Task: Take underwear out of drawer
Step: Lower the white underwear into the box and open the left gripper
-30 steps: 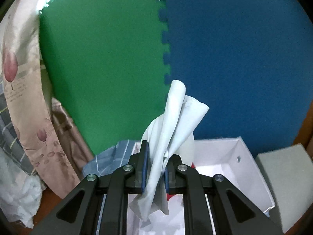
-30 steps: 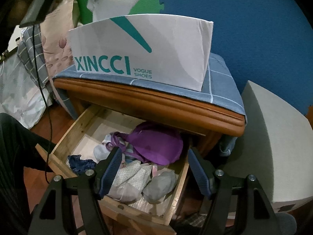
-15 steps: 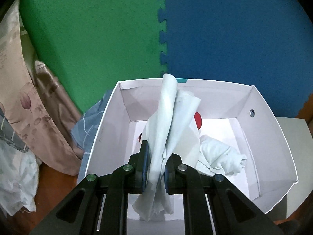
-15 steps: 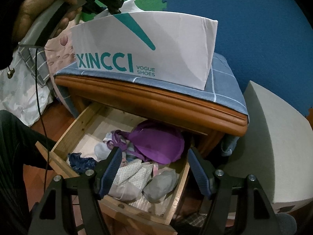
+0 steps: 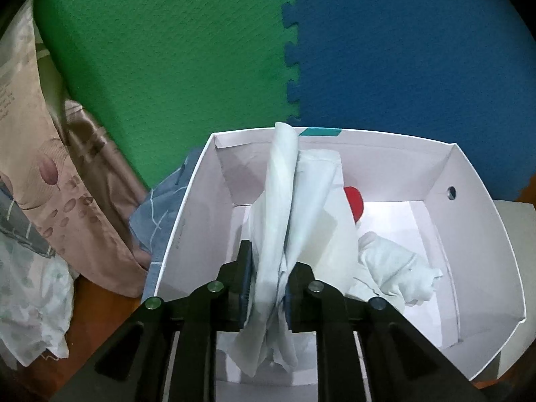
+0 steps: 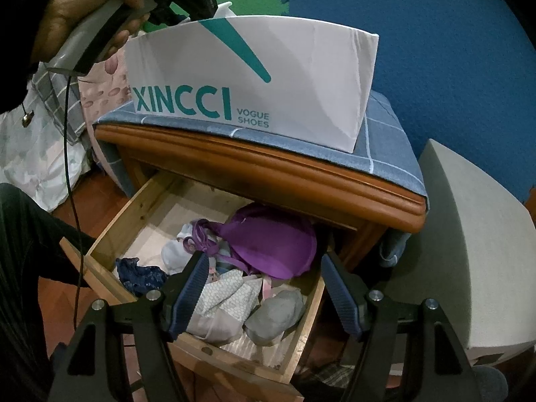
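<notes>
My left gripper (image 5: 266, 268) hangs over the open white shoe box (image 5: 469, 201) with a pale underwear piece (image 5: 284, 184) standing up between its pads. Its jaws are opening, and the cloth still touches both pads. A crumpled white garment (image 5: 392, 268) and something red (image 5: 355, 201) lie in the box. My right gripper (image 6: 264, 256) stands open above the pulled-out wooden drawer (image 6: 110, 234), holding nothing. In the drawer lie a purple bra (image 6: 268, 238), a patterned white piece (image 6: 227, 294), a grey piece (image 6: 274, 315) and dark blue lace (image 6: 140, 274).
The box (image 6: 301, 77) sits on a blue checked cloth (image 6: 385, 144) covering the wooden nightstand. A person's hand (image 6: 83, 10) holds the left tool above the box's left end. A grey foam block (image 6: 469, 251) stands at the right. Bedding (image 5: 33, 201) piles up at the left.
The left gripper came down over the box with the pale underwear, and its jaws have parted slightly. The right gripper has stayed still above the drawer.
</notes>
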The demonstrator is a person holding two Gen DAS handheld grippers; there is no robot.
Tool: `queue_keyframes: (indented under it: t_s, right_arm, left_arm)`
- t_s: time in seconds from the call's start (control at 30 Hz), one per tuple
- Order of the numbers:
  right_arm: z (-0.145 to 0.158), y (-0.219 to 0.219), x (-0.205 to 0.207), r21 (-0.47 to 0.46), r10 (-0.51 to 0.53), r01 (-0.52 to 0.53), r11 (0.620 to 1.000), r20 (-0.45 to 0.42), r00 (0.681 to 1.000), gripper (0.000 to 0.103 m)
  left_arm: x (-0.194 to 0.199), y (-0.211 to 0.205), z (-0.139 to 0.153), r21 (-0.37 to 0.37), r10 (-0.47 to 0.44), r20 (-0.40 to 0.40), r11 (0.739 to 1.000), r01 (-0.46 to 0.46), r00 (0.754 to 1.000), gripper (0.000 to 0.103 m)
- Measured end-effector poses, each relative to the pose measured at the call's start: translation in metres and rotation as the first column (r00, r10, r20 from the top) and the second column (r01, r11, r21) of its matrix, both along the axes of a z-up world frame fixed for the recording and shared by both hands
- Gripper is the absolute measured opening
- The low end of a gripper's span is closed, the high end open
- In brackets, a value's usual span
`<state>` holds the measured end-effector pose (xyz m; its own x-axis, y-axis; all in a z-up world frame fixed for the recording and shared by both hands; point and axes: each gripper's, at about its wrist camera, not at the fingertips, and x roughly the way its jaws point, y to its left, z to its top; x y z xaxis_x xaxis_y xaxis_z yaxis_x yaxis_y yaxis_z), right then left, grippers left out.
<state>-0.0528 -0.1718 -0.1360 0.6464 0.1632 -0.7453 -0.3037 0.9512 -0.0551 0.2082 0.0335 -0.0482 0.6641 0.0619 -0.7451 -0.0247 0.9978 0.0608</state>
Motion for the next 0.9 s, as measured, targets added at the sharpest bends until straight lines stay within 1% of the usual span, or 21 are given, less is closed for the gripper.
queue_keyframes:
  t_s: [0.03, 0.07, 0.1, 0.13, 0.17, 0.2, 0.23, 0.27, 0.3, 0.33, 0.37, 0.4, 0.47, 0.5, 0.57, 0.6, 0.63, 0.7, 0.77, 0.87, 0.9]
  right_arm:
    - [0.0, 0.0, 0.0, -0.002, 0.001, -0.001, 1.0, -0.001, 1.0, 0.071]
    - [0.0, 0.0, 0.0, -0.004, 0.001, -0.001, 1.0, -0.002, 1.0, 0.071]
    - [-0.001, 0.0, 0.0, -0.004, 0.002, -0.002, 1.0, -0.002, 1.0, 0.071]
    - [-0.001, 0.0, 0.0, -0.005, 0.002, -0.002, 1.0, -0.003, 1.0, 0.071]
    - [-0.001, 0.0, 0.0, -0.006, 0.003, -0.003, 1.0, -0.004, 1.0, 0.071]
    - [-0.001, 0.001, 0.001, -0.009, 0.003, -0.003, 1.0, -0.006, 1.0, 0.071]
    - [-0.002, 0.001, 0.001, -0.011, 0.004, -0.004, 1.0, -0.007, 1.0, 0.071]
    - [-0.002, 0.002, 0.001, -0.015, 0.006, -0.006, 1.0, -0.008, 1.0, 0.071]
    - [-0.003, 0.003, 0.001, -0.019, 0.008, -0.008, 1.0, -0.009, 1.0, 0.071]
    - [-0.003, 0.004, 0.001, -0.024, 0.011, -0.011, 1.0, -0.01, 1.0, 0.071]
    - [-0.004, 0.004, 0.001, -0.028, 0.013, -0.013, 1.0, -0.01, 1.0, 0.071]
    - [-0.004, 0.005, 0.001, -0.031, 0.015, -0.015, 0.999, -0.011, 1.0, 0.071]
    - [-0.006, 0.006, 0.0, -0.04, 0.018, -0.019, 0.999, -0.014, 1.0, 0.071]
    - [-0.006, 0.006, 0.0, -0.044, 0.02, -0.02, 0.999, -0.016, 1.0, 0.071]
    - [-0.008, 0.008, -0.001, -0.054, 0.023, -0.024, 0.998, -0.02, 1.0, 0.071]
    - [-0.008, 0.009, -0.001, -0.057, 0.024, -0.026, 0.998, -0.021, 0.999, 0.071]
    - [-0.009, 0.01, -0.001, -0.06, 0.027, -0.029, 0.998, -0.025, 0.999, 0.071]
    - [-0.01, 0.01, 0.0, -0.061, 0.029, -0.031, 0.998, -0.033, 0.999, 0.071]
    - [-0.011, 0.01, 0.001, -0.059, 0.03, -0.032, 0.998, -0.044, 0.999, 0.071]
    - [-0.014, 0.01, 0.005, -0.05, 0.027, -0.031, 0.998, -0.077, 0.997, 0.071]
    - [-0.016, 0.011, 0.006, -0.049, 0.026, -0.031, 0.998, -0.087, 0.996, 0.071]
  left_arm:
    - [0.001, 0.002, 0.0, -0.011, 0.001, 0.001, 1.0, -0.001, 1.0, 0.019]
    - [0.0, 0.004, 0.001, -0.034, -0.004, 0.009, 0.999, 0.004, 1.0, 0.026]
    - [-0.001, 0.006, 0.002, -0.058, -0.012, 0.019, 0.998, 0.013, 1.0, 0.037]
    - [-0.003, 0.008, 0.003, -0.07, -0.018, 0.031, 0.997, 0.02, 0.999, 0.04]
    - [-0.004, 0.009, 0.004, -0.073, -0.028, 0.041, 0.997, 0.031, 0.999, 0.041]
    - [-0.006, 0.009, 0.006, -0.076, -0.045, 0.049, 0.996, 0.049, 0.998, 0.044]
    - [-0.008, 0.009, 0.008, -0.09, -0.068, 0.062, 0.993, 0.074, 0.996, 0.049]
    - [-0.009, 0.011, 0.009, -0.099, -0.081, 0.072, 0.991, 0.088, 0.994, 0.069]
    - [-0.012, 0.013, 0.012, -0.108, -0.091, 0.091, 0.989, 0.101, 0.992, 0.086]
    - [-0.015, 0.016, 0.015, -0.12, -0.096, 0.119, 0.987, 0.11, 0.988, 0.089]
    - [-0.022, 0.021, 0.021, -0.146, -0.103, 0.164, 0.981, 0.128, 0.981, 0.09]
    - [-0.027, 0.026, 0.026, -0.168, -0.105, 0.193, 0.976, 0.138, 0.976, 0.092]
    - [-0.038, 0.037, 0.036, -0.213, -0.101, 0.229, 0.965, 0.151, 0.968, 0.094]
    - [-0.048, 0.046, 0.043, -0.252, -0.091, 0.259, 0.955, 0.159, 0.961, 0.096]
    - [-0.066, 0.059, 0.052, -0.299, -0.073, 0.304, 0.939, 0.168, 0.95, 0.099]
    - [-0.076, 0.064, 0.057, -0.31, -0.069, 0.326, 0.934, 0.176, 0.943, 0.102]
    - [-0.088, 0.071, 0.06, -0.314, -0.071, 0.351, 0.93, 0.189, 0.934, 0.102]
    - [-0.117, 0.083, 0.063, -0.279, -0.085, 0.399, 0.937, 0.209, 0.913, 0.102]
    - [-0.14, 0.095, 0.058, -0.242, -0.099, 0.43, 0.945, 0.22, 0.897, 0.102]
    - [-0.168, 0.113, 0.039, -0.177, -0.122, 0.447, 0.959, 0.221, 0.886, 0.102]
    - [-0.174, 0.12, 0.031, -0.156, -0.128, 0.446, 0.963, 0.217, 0.886, 0.102]
